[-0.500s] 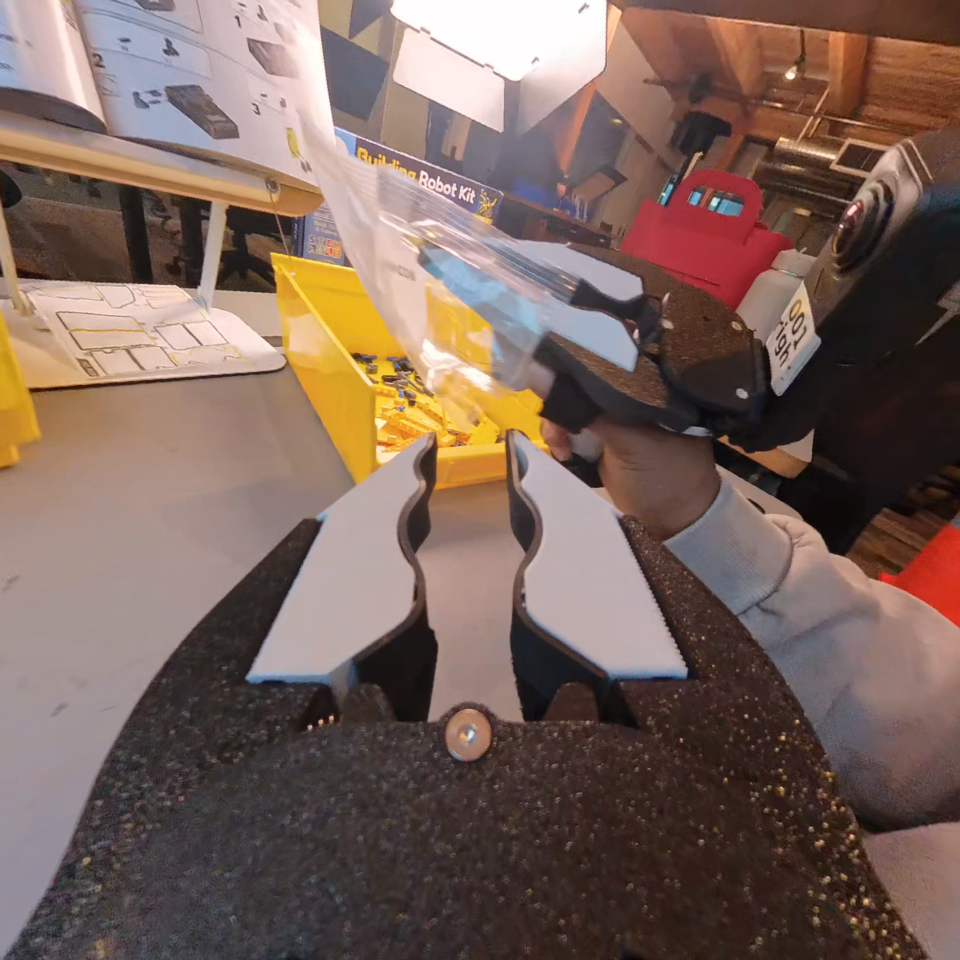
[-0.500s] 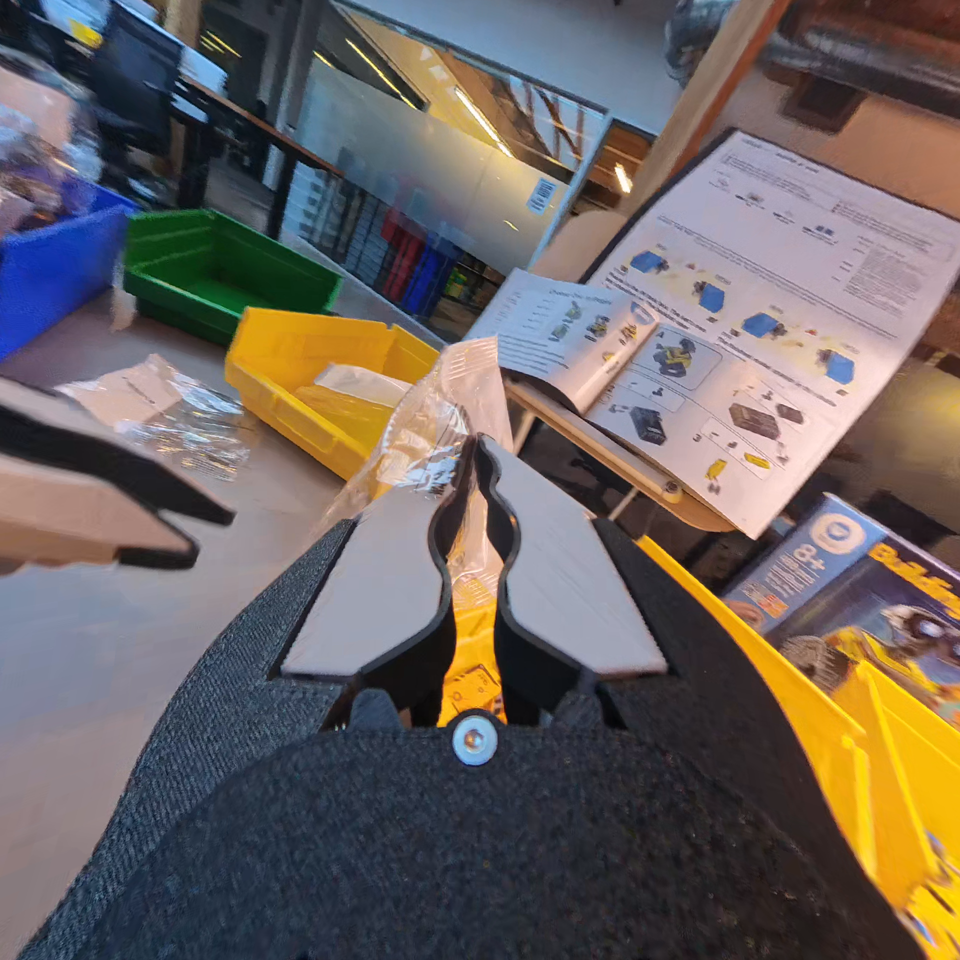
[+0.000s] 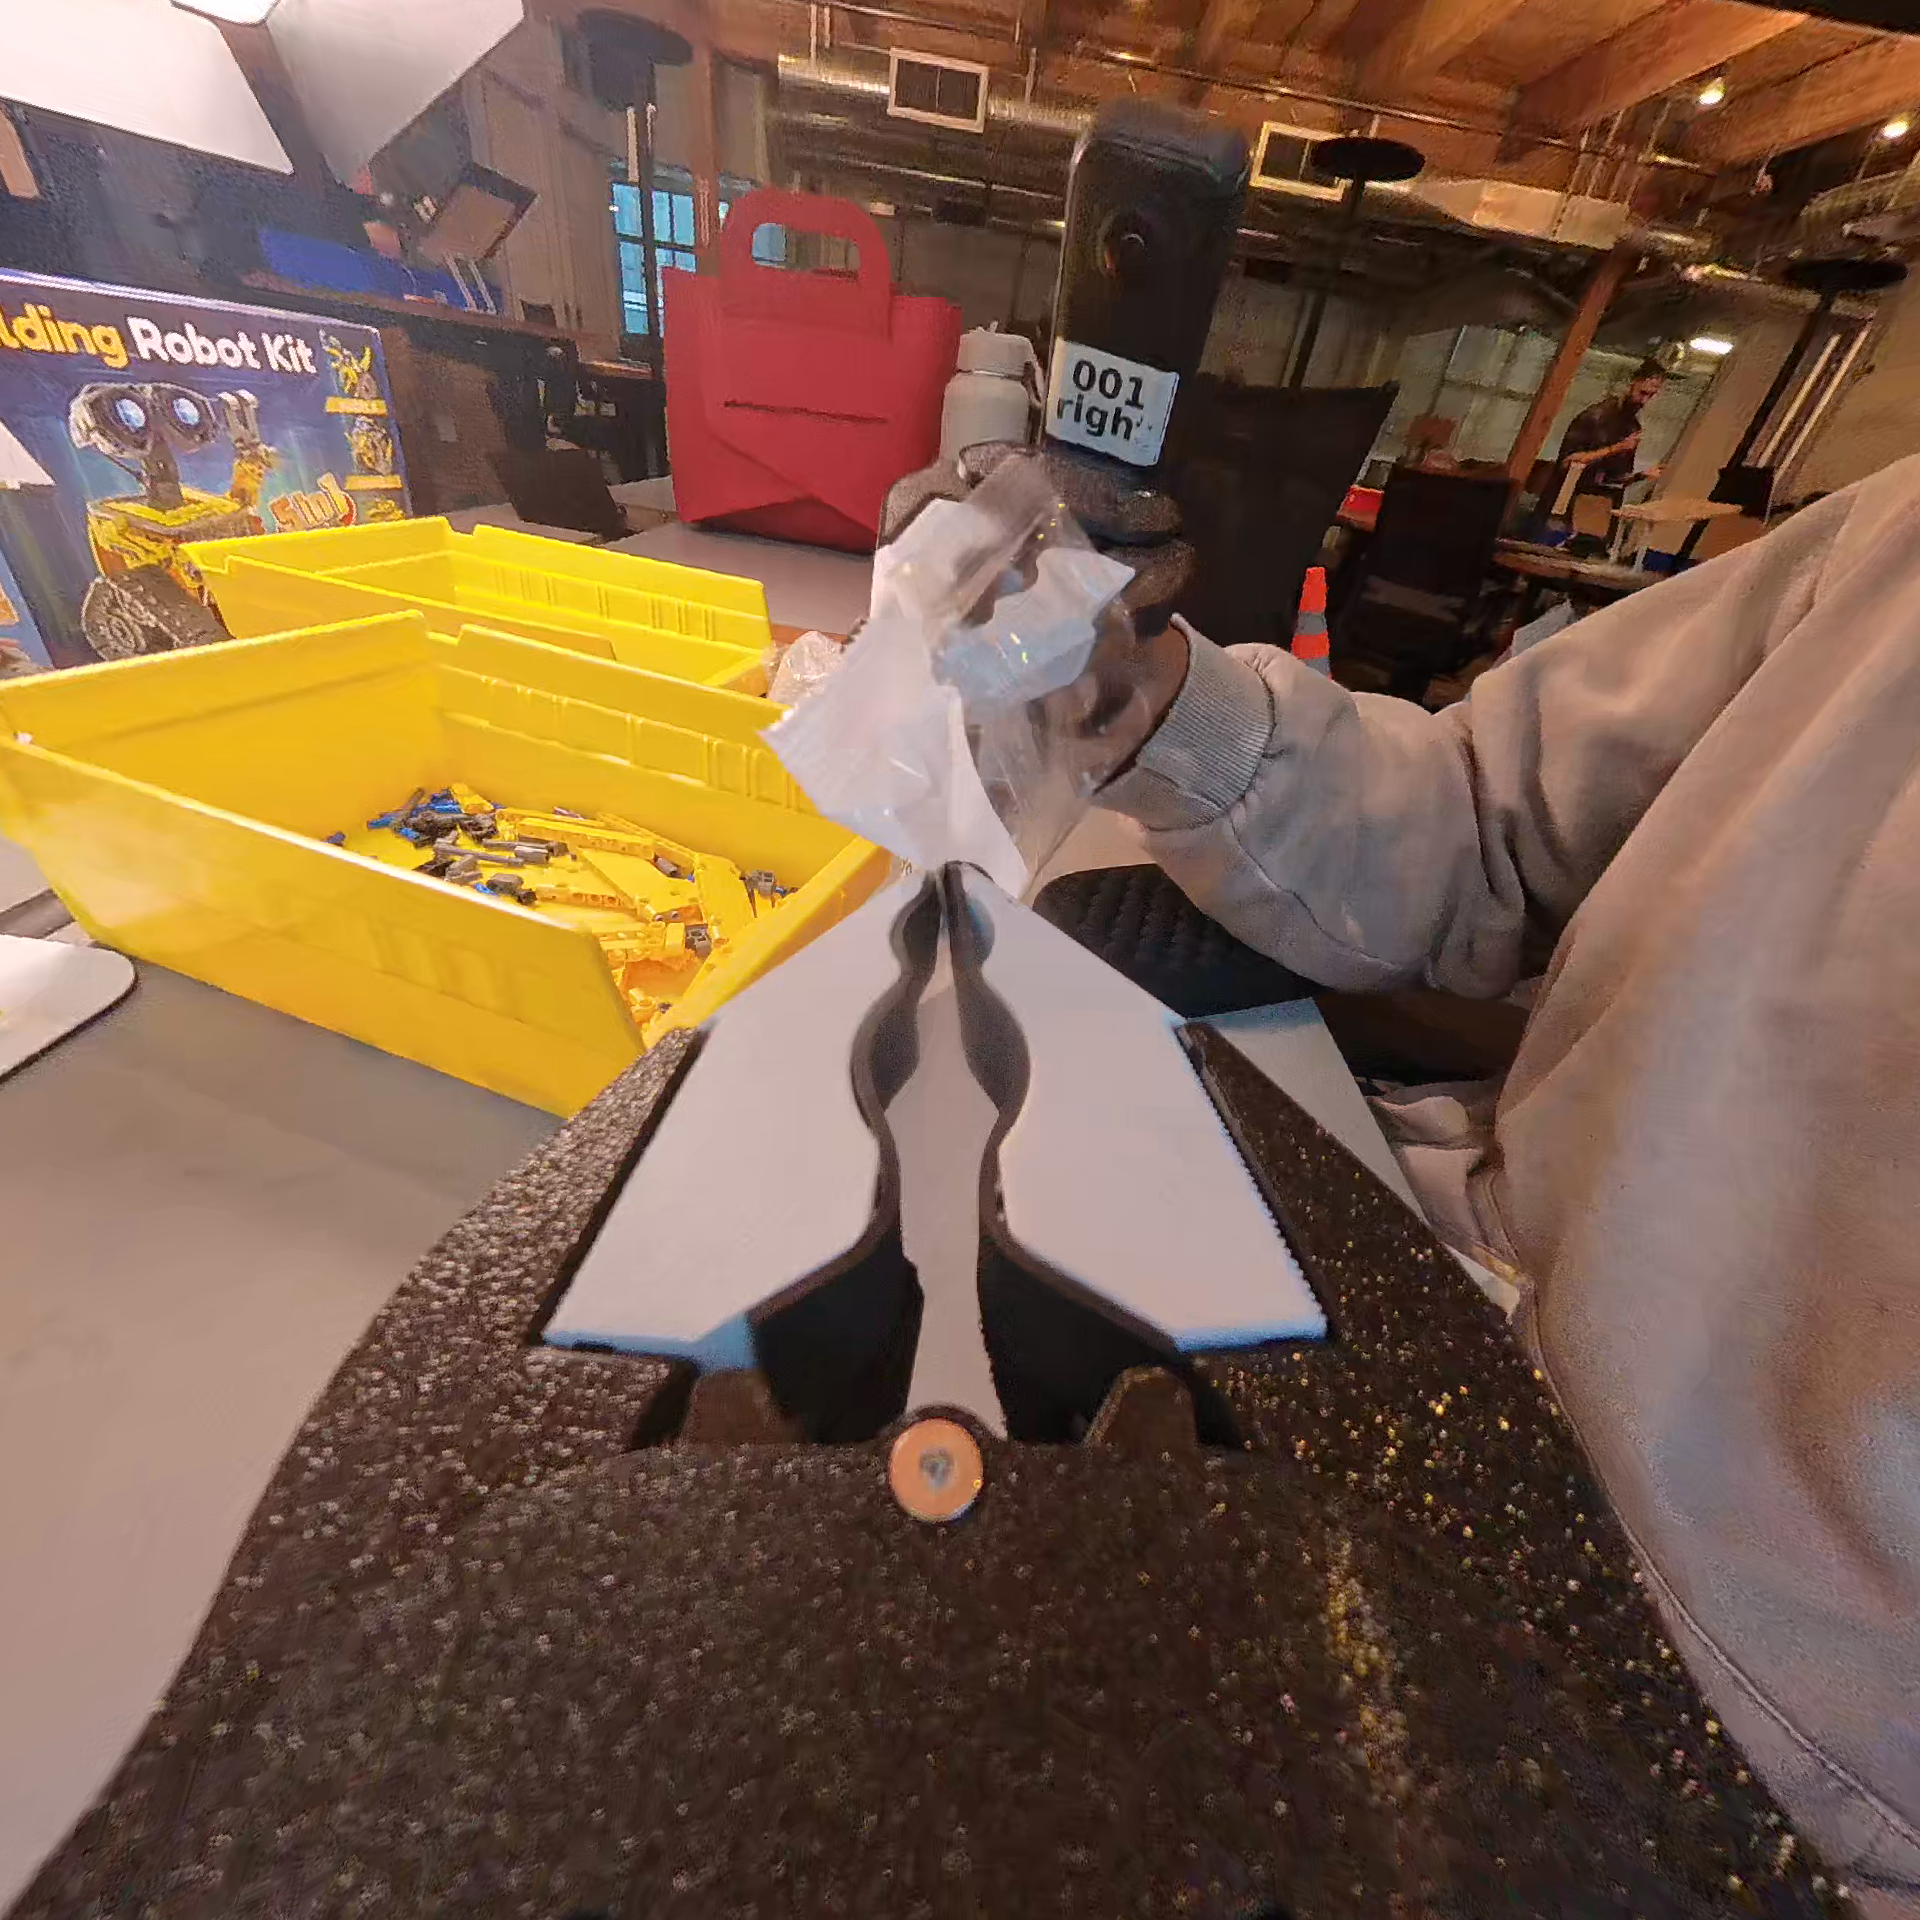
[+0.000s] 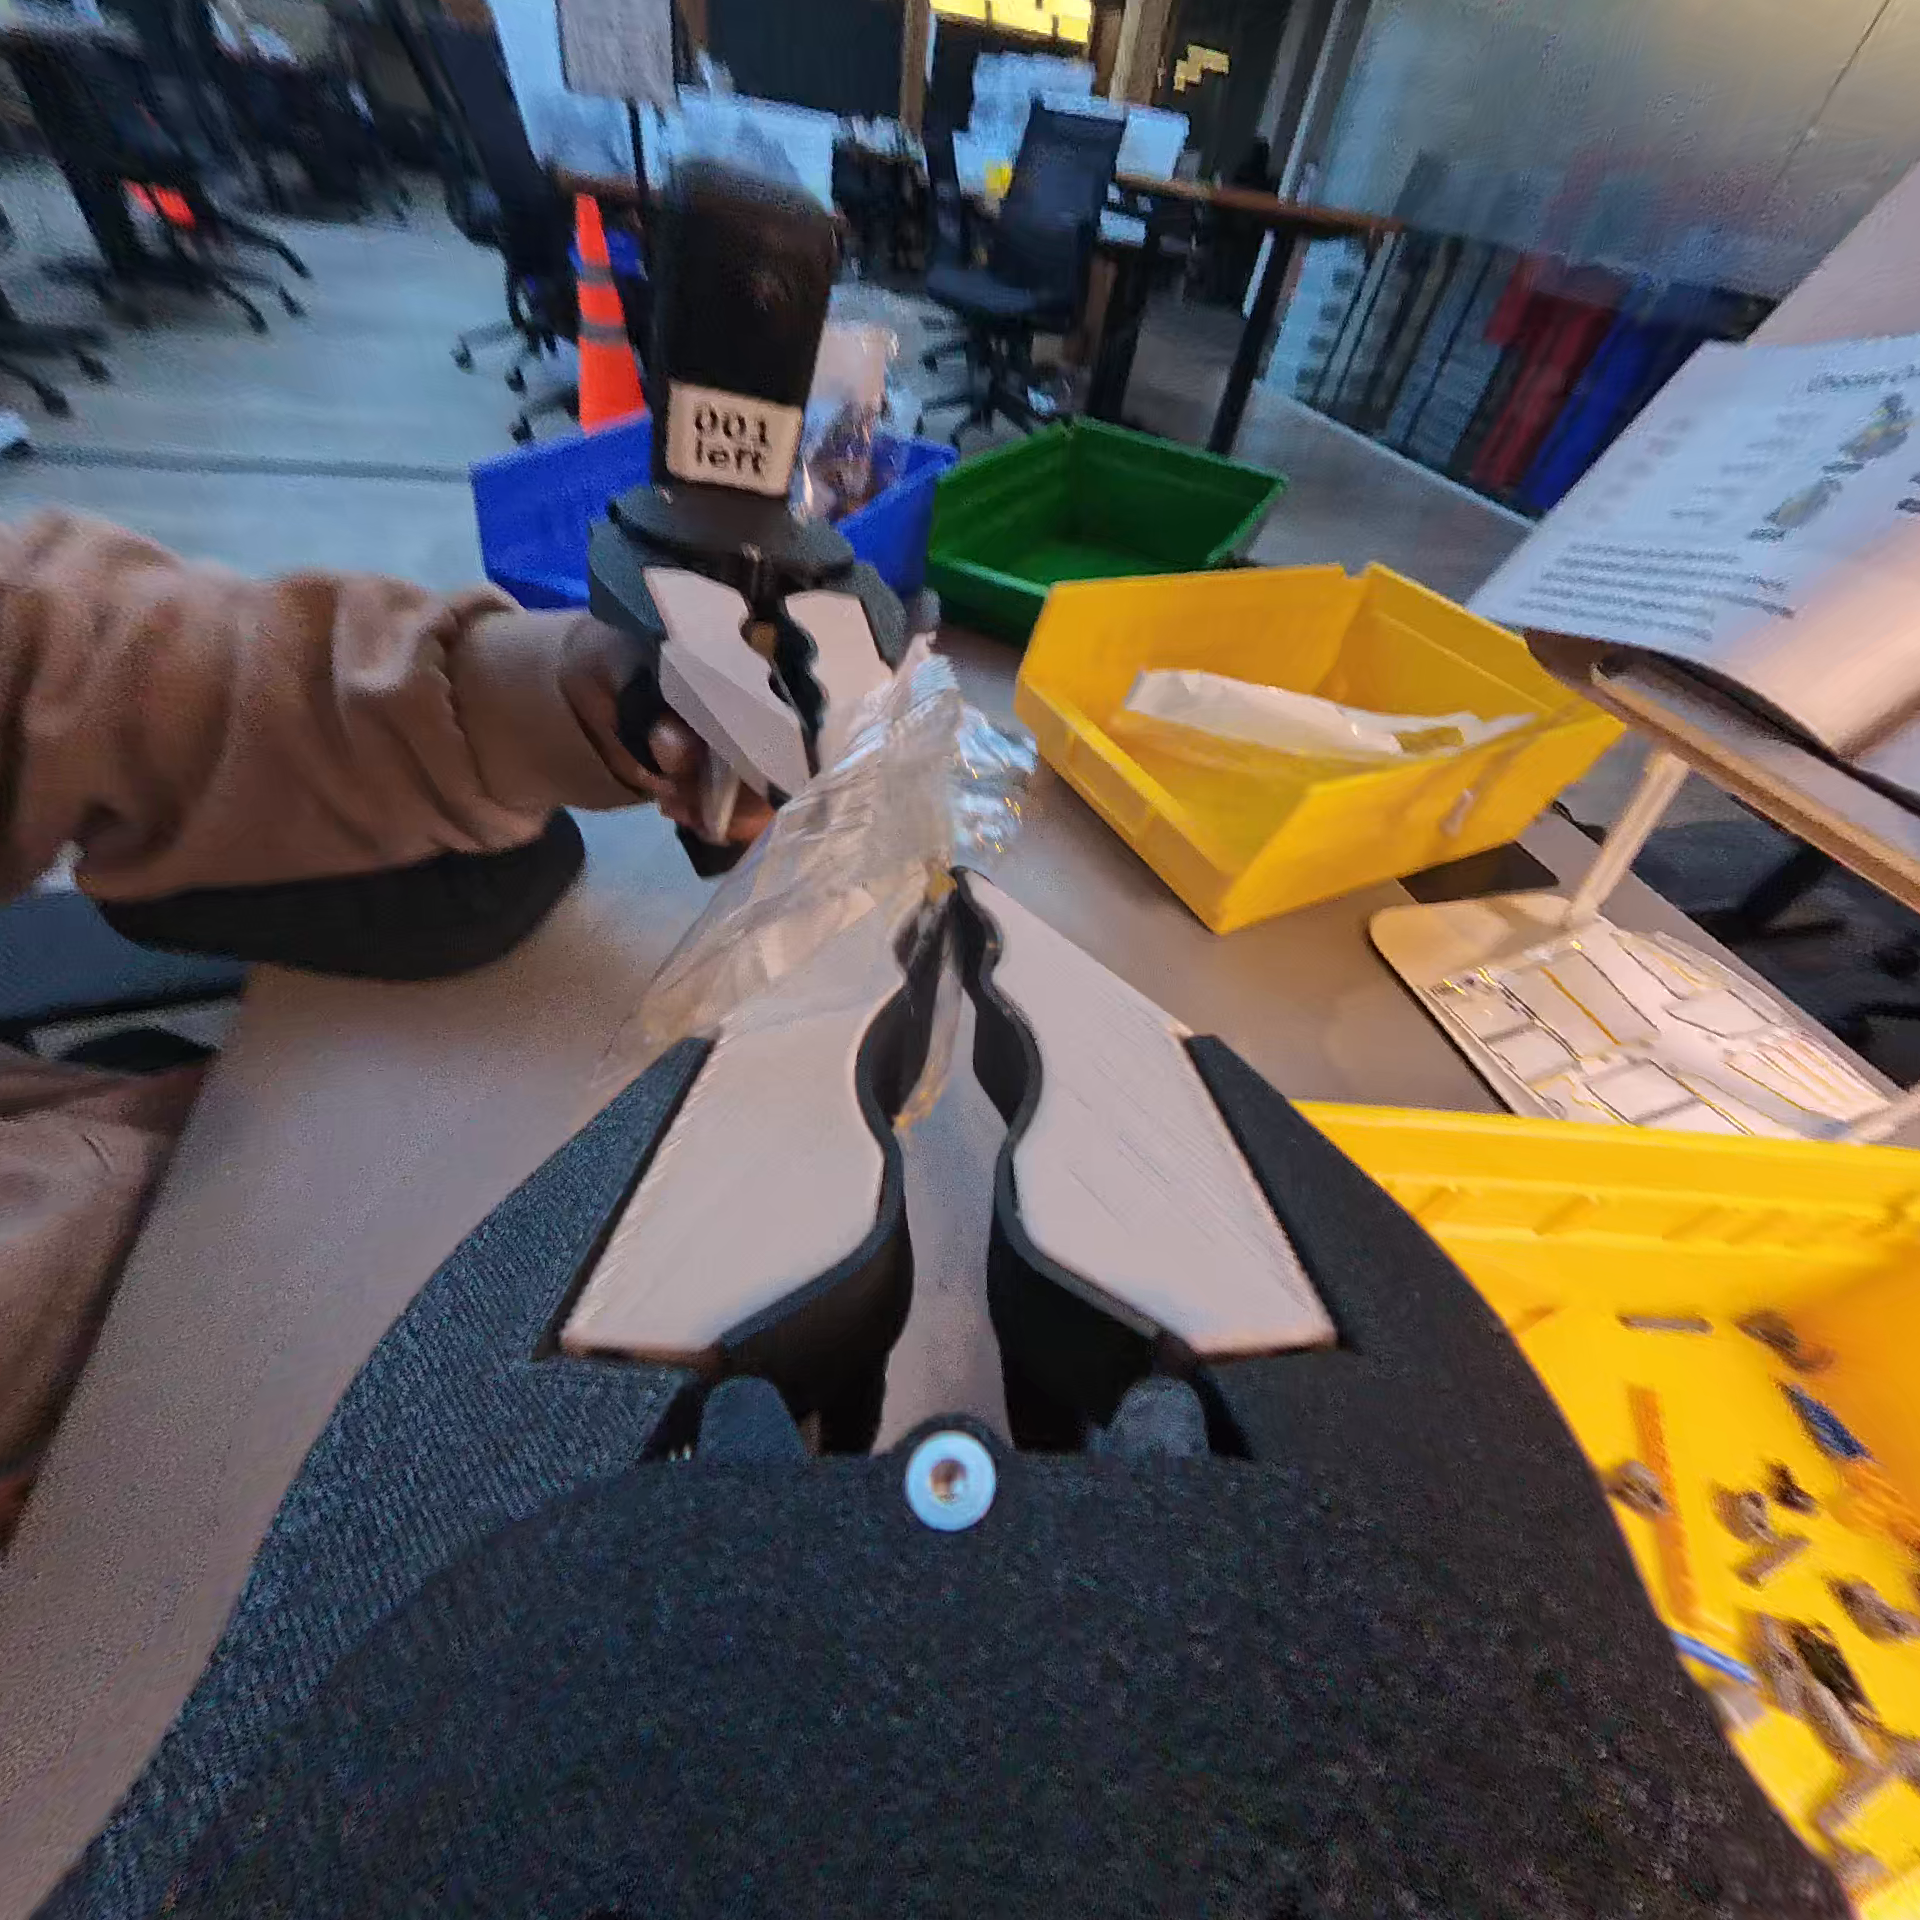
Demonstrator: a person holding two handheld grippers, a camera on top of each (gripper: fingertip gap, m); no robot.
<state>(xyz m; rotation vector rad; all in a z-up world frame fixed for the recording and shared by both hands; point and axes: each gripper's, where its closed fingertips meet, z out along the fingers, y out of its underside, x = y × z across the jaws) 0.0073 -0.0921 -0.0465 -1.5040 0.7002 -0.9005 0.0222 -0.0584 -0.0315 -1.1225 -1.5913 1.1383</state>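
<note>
Left hand-held gripper (image 3: 948,878) is closed, pinching the clear plastic bag (image 3: 935,707). Right hand-held gripper (image 4: 951,888) is likewise closed on the bag's other end. A yellow bin (image 3: 343,914) of parts sits beside them.

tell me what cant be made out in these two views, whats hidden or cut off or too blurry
- Left wrist view: the clear plastic bag covers the right gripper's fingertips.
- Left wrist view: the kit box is cut off by the left edge.
- Right wrist view: the parts in the near yellow bin are blurred and cut off.
- Right wrist view: the left gripper hides part of the blue bin.
</note>
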